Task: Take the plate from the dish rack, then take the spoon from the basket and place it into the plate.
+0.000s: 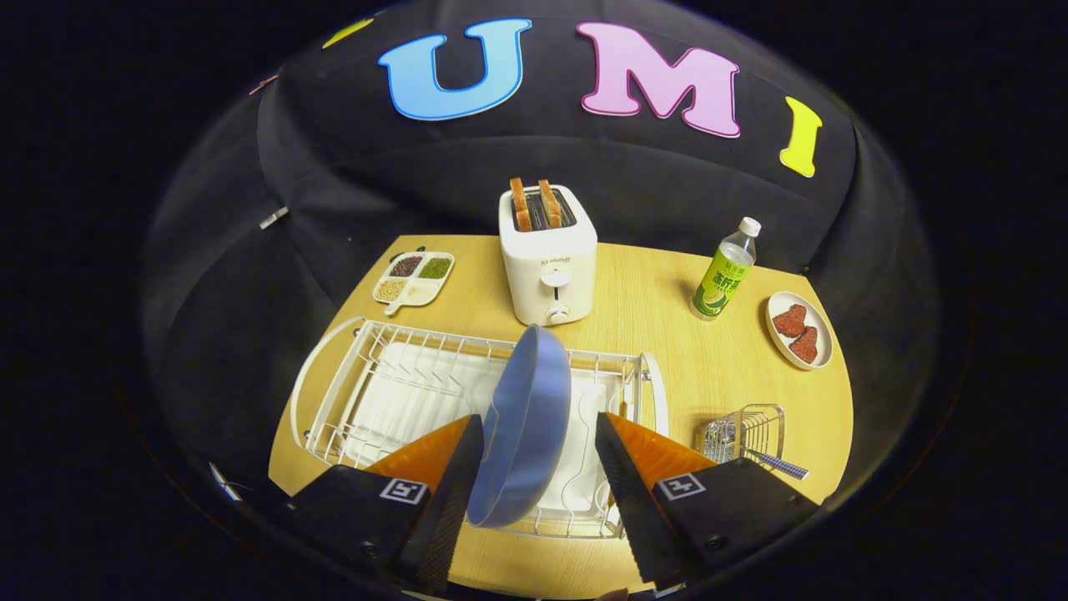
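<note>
I saw the plate (524, 426), blue and round, standing on edge in the right part of the white wire rack (367, 392), tilted a little to the right. It sat between my gripper (534, 467) fingers, which were spread apart and not pressing on it. The wire basket (747, 434) stood on the table right of the rack, and the spoon (780, 463) lay in it, its checked handle sticking out right.
</note>
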The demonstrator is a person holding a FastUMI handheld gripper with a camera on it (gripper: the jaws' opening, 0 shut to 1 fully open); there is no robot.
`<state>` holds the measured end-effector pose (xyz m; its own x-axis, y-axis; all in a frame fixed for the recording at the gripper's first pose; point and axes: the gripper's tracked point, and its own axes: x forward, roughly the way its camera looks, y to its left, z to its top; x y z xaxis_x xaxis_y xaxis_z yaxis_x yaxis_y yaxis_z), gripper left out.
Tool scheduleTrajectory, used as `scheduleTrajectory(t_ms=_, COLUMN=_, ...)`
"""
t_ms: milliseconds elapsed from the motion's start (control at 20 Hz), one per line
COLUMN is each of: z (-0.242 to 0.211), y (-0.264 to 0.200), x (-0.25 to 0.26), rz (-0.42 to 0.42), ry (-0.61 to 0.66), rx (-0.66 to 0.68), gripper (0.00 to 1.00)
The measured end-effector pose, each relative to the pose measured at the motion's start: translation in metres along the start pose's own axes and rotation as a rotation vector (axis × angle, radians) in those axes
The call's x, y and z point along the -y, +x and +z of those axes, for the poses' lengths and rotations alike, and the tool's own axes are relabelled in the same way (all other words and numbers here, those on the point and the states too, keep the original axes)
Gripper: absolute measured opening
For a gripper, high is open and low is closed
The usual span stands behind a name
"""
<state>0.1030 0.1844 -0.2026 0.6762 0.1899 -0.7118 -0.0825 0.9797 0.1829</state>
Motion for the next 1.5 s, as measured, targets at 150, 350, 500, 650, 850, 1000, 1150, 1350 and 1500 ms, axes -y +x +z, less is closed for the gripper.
scheduleTrajectory(t_ms=150, z=-0.012, y=0.017, x=0.004, rz=-0.052, ry=-0.017, rx=-0.053, gripper=0.76)
scheduleTrajectory(t_ms=350, z=-0.02, y=0.036, x=0.01, rz=-0.102, ry=-0.017, rx=-0.092, gripper=0.55)
scheduleTrajectory(t_ms=500, z=-0.022, y=0.036, x=0.02, rz=-0.171, ry=0.01, rx=-0.135, gripper=0.41)
scheduleTrajectory(t_ms=650, z=-0.014, y=0.034, x=0.019, rz=-0.192, ry=0.02, rx=-0.134, gripper=0.34)
scheduleTrajectory(t_ms=850, z=0.007, y=0.025, x=0.025, rz=-0.212, ry=0.025, rx=-0.097, gripper=0.31)
scheduleTrajectory(t_ms=1000, z=0.015, y=0.016, x=0.035, rz=-0.212, ry=0.023, rx=-0.057, gripper=0.3)
scheduleTrajectory(t_ms=1150, z=0.02, y=0.001, x=0.037, rz=-0.156, ry=0.065, rx=-0.031, gripper=0.29)
scheduleTrajectory(t_ms=1350, z=0.022, y=-0.031, x=0.047, rz=-0.072, ry=0.11, rx=0.01, gripper=0.29)
scheduleTrajectory(t_ms=1500, z=0.012, y=-0.06, x=0.059, rz=0.015, ry=0.137, rx=0.018, gripper=0.29)
